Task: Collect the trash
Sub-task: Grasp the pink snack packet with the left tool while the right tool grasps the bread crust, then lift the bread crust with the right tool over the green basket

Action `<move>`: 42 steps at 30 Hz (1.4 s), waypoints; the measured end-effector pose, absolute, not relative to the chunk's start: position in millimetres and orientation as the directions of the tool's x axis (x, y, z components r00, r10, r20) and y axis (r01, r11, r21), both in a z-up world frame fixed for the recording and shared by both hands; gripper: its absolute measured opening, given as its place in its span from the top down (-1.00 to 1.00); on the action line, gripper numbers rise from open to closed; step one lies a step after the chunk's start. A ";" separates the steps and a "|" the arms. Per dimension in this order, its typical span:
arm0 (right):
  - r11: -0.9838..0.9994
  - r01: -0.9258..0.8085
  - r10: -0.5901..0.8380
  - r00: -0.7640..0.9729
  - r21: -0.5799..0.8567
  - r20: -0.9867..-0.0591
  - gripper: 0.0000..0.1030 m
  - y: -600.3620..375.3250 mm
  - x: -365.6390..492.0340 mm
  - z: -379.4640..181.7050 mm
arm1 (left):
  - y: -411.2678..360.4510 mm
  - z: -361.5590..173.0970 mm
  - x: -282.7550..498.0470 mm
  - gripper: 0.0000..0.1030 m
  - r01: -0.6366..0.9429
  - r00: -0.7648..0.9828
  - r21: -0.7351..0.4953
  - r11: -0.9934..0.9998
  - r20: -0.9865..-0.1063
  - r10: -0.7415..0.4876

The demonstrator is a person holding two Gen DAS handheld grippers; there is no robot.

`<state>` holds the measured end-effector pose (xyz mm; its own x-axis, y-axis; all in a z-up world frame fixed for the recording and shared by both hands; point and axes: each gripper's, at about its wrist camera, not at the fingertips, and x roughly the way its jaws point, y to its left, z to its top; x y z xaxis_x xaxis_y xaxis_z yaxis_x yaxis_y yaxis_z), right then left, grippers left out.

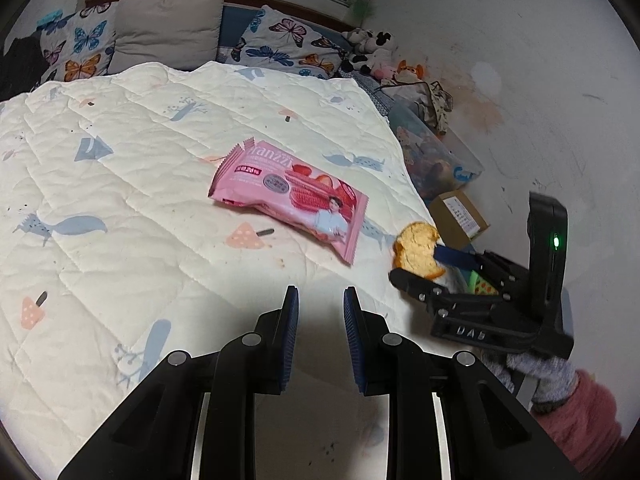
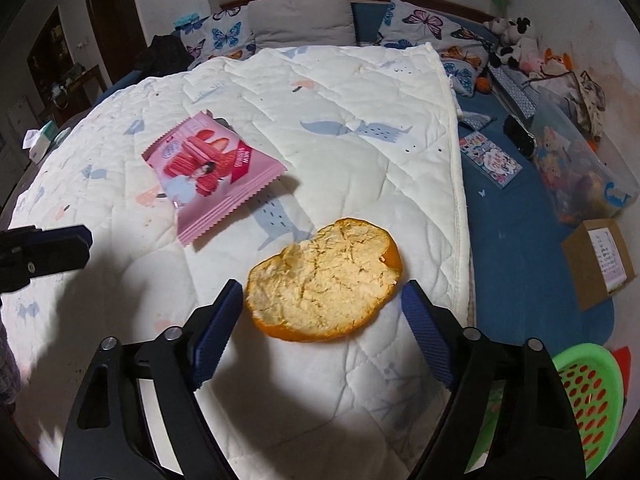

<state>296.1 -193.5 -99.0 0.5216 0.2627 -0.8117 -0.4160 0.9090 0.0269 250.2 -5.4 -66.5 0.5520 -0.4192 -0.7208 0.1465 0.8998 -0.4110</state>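
A piece of orange peel [image 2: 324, 280] lies pith side up on the white quilt [image 2: 340, 120], near its right edge. My right gripper [image 2: 322, 304] is open, with a finger on each side of the peel; whether the pads touch it is unclear. The peel and the right gripper also show in the left wrist view [image 1: 416, 250]. A pink snack wrapper [image 1: 288, 196] lies on the quilt further in, also in the right wrist view [image 2: 208, 176]. My left gripper [image 1: 320, 312] is open and empty, just short of the wrapper.
A green plastic basket [image 2: 588, 396] stands below the bed's right side. A cardboard box [image 2: 600, 260], a clear toy bin [image 2: 580, 168] and booklets lie on the blue sheet. Pillows [image 1: 168, 28] and plush toys [image 1: 372, 52] line the headboard.
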 end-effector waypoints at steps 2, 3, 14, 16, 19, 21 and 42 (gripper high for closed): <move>0.910 -0.415 0.254 0.528 0.014 -0.810 -0.43 -193.0 296.4 -99.0 | -4.3 -67.6 256.7 0.57 0.129 0.551 -0.428 0.895 -0.719 -0.423; 0.909 -0.417 0.252 0.530 0.010 -0.809 -0.38 -192.1 295.9 -99.2 | -4.1 -68.3 260.4 0.57 0.119 0.550 -0.437 0.892 -0.719 -0.425; 0.912 -0.409 0.272 0.549 0.030 -0.790 -0.14 -201.3 288.9 -90.6 | -3.2 -76.2 296.7 0.33 0.025 0.547 -0.529 0.849 -0.703 -0.454; 0.914 -0.405 0.275 0.551 0.036 -0.788 -0.12 -202.7 288.1 -89.7 | -1.7 -79.4 304.3 0.31 -0.007 0.548 -0.543 0.840 -0.705 -0.451; 0.915 -0.402 0.279 0.553 0.042 -0.785 -0.09 -205.1 286.3 -88.1 | 0.9 -84.9 312.9 0.31 -0.047 0.538 -0.565 0.824 -0.709 -0.456; 0.915 -0.401 0.280 0.555 0.043 -0.783 -0.07 -206.3 285.0 -87.1 | 1.8 -88.5 318.4 0.31 -0.070 0.534 -0.578 0.813 -0.710 -0.459; 0.921 -0.383 0.302 0.573 0.077 -0.762 0.01 -225.0 257.8 -72.1 | 12.6 -95.4 315.7 0.89 -0.119 0.547 -0.675 0.728 -0.657 -0.519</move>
